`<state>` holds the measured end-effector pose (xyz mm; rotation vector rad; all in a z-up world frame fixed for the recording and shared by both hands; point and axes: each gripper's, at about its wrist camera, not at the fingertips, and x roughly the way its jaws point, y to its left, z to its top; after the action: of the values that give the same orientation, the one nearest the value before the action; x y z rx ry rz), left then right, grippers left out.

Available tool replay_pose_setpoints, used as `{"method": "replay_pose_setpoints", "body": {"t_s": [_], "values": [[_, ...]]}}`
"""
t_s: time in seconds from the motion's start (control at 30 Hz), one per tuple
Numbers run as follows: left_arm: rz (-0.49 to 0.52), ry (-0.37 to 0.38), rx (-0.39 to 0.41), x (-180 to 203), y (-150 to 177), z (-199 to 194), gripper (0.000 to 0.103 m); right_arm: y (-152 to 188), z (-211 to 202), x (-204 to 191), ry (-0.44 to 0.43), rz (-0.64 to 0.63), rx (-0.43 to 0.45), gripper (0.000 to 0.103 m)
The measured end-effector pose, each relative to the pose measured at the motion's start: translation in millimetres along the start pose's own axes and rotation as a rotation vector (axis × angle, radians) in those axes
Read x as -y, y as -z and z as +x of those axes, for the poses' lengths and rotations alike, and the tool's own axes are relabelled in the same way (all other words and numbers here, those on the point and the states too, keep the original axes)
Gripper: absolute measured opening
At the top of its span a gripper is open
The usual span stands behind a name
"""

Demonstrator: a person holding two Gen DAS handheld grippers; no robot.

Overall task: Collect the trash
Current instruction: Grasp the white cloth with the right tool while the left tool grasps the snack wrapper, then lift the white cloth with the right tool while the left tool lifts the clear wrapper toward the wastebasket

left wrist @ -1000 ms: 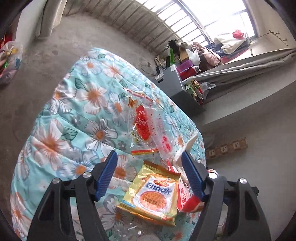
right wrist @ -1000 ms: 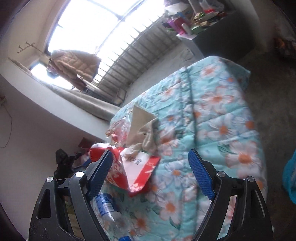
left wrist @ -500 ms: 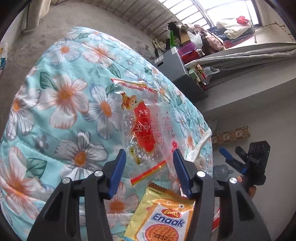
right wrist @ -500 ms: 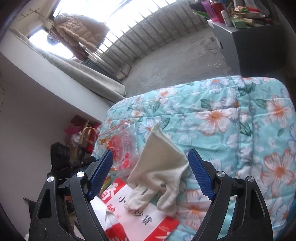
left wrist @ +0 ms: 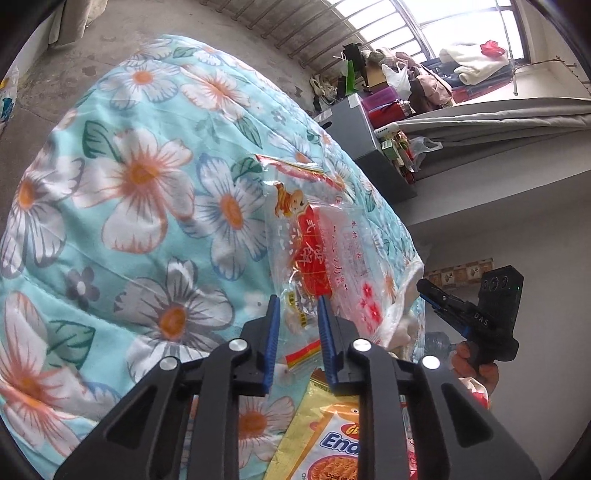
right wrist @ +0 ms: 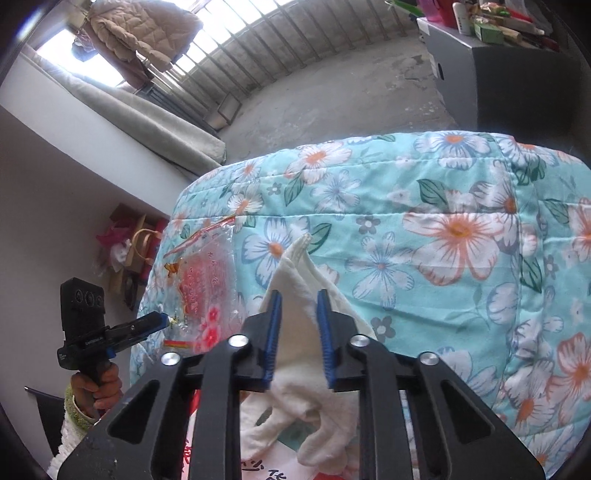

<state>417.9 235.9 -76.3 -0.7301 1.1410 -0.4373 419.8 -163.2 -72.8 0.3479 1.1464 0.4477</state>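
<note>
left hand-held gripper (left wrist: 295,306) pinches clear wrapper (left wrist: 317,240)'s near edge; right hand-held gripper (right wrist: 297,299) clamps white cloth (right wrist: 301,317).

a lived-in home bedroom: floral quilt (left wrist: 140,192) on a bed, puffer coat (right wrist: 147,29) hanging by the window.

Floral quilt (left wrist: 140,192), grey cabinet (right wrist: 517,70)

Daylight came through a barred window (right wrist: 236,48) above a bare concrete floor (right wrist: 332,99). A grey cabinet (left wrist: 365,147) stood cluttered beside a floral quilt (left wrist: 129,206), a puffer jacket (right wrist: 144,29) hanging nearby.
</note>
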Motion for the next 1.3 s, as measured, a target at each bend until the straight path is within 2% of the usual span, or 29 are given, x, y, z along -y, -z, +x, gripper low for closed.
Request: {"method": "replay_pose_setpoints", "body": {"t_s": [0.1, 0.23, 0.43, 0.57, 0.6, 0.67, 0.7, 0.73, 0.9, 0.97, 1.03, 1.13, 1.3], "values": [[0.007, 0.004, 0.011, 1, 2, -3, 0.008, 5, -11, 2, -0.021, 0.024, 0.02, 0.003], [0.025, 0.007, 0.049, 6, 5, -12, 0.0, 10, -27, -1, -0.021, 0.021, 0.068, 0.001], [0.113, -0.025, 0.123, 26, 13, -33, 0.0, 17, -59, -16, 0.022, -0.029, 0.158, 0.0], [0.111, -0.032, 0.12, 27, 12, -37, 0.0, 20, -76, -21, 0.019, -0.041, 0.199, 0.0], [0.083, -0.03, 0.112, 23, 10, -35, 0.001, 20, -78, -20, 0.017, -0.039, 0.203, 0.0], [0.006, -0.026, 0.081, 13, 6, -29, 0.019, 21, -79, -21, 0.023, -0.035, 0.208, 0.0], [-0.028, -0.026, 0.071, 9, 4, -25, 0.036, 22, -77, -20, 0.025, -0.03, 0.207, 0.0], [-0.047, -0.021, 0.065, 5, 2, -21, 0.04, 22, -76, -18, 0.024, -0.023, 0.205, 0.0], [-0.083, -0.044, 0.024, -2, -6, 5, 0.04, 23, -69, -7, 0.01, 0.022, 0.194, 0.0], [-0.072, -0.052, 0.019, 1, -6, 12, 0.039, 23, -68, -4, 0.009, 0.031, 0.193, 0.0], [-0.03, -0.061, 0.018, 9, -5, 16, 0.033, 23, -67, -1, 0.004, 0.043, 0.193, 0.0], [-0.004, -0.07, 0.014, 15, -4, 20, 0.011, 23, -67, 3, 0.001, 0.054, 0.198, 0.0], [0.047, -0.091, 0.081, 22, -3, 5, 0.007, 27, -75, 1, 0.011, 0.046, 0.224, 0.0]]}}
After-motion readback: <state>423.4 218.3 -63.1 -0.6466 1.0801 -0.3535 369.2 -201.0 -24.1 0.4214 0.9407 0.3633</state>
